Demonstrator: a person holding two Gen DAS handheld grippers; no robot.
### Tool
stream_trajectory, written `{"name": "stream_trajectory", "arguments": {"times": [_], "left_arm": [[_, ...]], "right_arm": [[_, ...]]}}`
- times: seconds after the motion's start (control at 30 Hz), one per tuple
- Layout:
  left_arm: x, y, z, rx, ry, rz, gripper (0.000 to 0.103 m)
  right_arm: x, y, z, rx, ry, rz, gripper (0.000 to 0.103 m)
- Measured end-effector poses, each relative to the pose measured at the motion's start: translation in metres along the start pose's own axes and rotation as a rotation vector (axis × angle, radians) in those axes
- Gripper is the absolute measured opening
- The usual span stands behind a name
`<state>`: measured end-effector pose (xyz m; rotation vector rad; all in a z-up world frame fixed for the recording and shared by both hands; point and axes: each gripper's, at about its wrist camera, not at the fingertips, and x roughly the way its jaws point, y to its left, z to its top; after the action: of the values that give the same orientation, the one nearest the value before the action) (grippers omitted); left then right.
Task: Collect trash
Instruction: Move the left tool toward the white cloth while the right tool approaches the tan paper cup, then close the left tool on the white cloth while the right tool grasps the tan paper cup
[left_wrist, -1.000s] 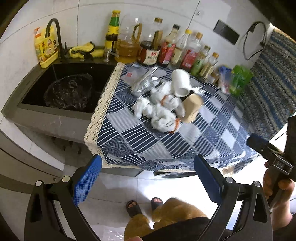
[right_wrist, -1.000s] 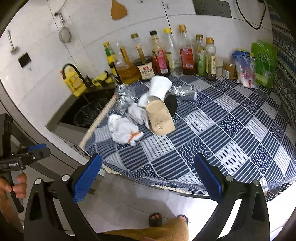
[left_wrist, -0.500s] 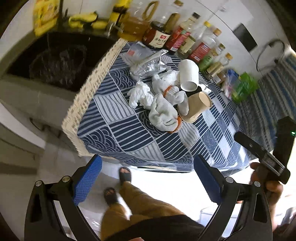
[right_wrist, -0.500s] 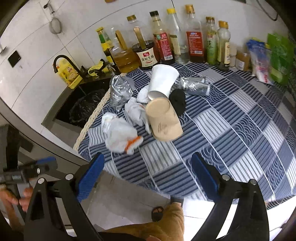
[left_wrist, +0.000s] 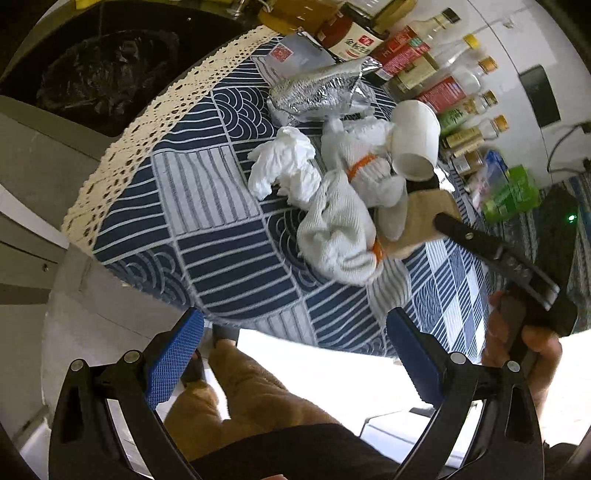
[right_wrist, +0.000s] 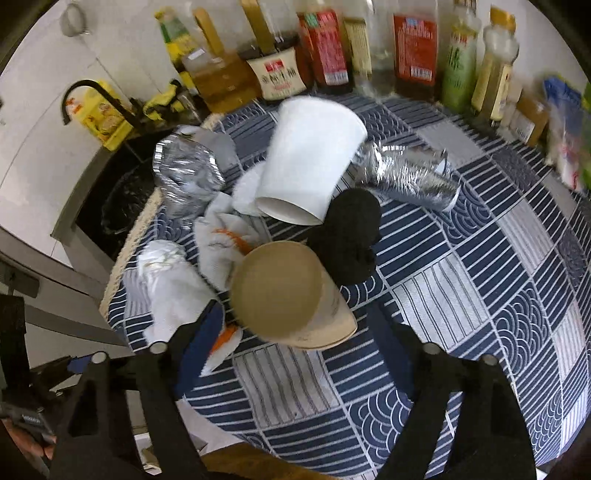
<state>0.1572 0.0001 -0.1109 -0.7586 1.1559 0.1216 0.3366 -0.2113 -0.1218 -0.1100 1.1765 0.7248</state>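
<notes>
Now the right gripper (right_wrist: 295, 332) has its fingers spread wide on both sides of the brown paper cup (right_wrist: 291, 295), maybe not touching it. The cup lies tipped on the blue tablecloth (right_wrist: 480, 295). The left gripper (left_wrist: 291, 354) hangs wide apart off the table's edge.

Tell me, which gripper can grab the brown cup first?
Probably the right gripper: its open fingers already sit either side of the brown cup. The left gripper hangs open off the table's edge.

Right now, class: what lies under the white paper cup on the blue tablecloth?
The white paper cup lies tipped on crumpled white cloth, its open mouth beside a black lump. Whatever sits under its body, and its inside, are hidden.
</notes>
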Motion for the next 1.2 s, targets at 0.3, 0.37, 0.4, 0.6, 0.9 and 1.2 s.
{"name": "stream_trajectory", "arguments": {"times": [0.3,0.37,0.4,0.6,0.9,1.2], "left_arm": [[0.028,-0.016,0.025,0.03,0.037,0.022,0.096],[0.034,-0.02,0.031,0.035,0.044,0.035,0.096],[0.037,-0.022,0.033,0.04,0.047,0.046,0.096],[0.053,-0.039,0.046,0.079,0.075,0.092,0.096],[0.08,-0.059,0.057,0.098,0.134,0.108,0.05],[0.069,-0.071,0.057,0.092,0.115,0.058,0.028]], "right_arm": [[-0.001,-0.022,-0.009,0.05,0.007,0.032,0.059],[-0.011,-0.027,-0.012,0.06,-0.011,0.043,0.058],[-0.018,-0.031,-0.014,0.067,-0.027,0.053,0.058],[-0.05,-0.052,-0.019,0.127,-0.09,0.142,0.058],[-0.091,-0.085,-0.022,0.163,-0.244,0.209,0.058],[-0.068,-0.102,-0.013,0.129,-0.232,0.276,0.058]]}}
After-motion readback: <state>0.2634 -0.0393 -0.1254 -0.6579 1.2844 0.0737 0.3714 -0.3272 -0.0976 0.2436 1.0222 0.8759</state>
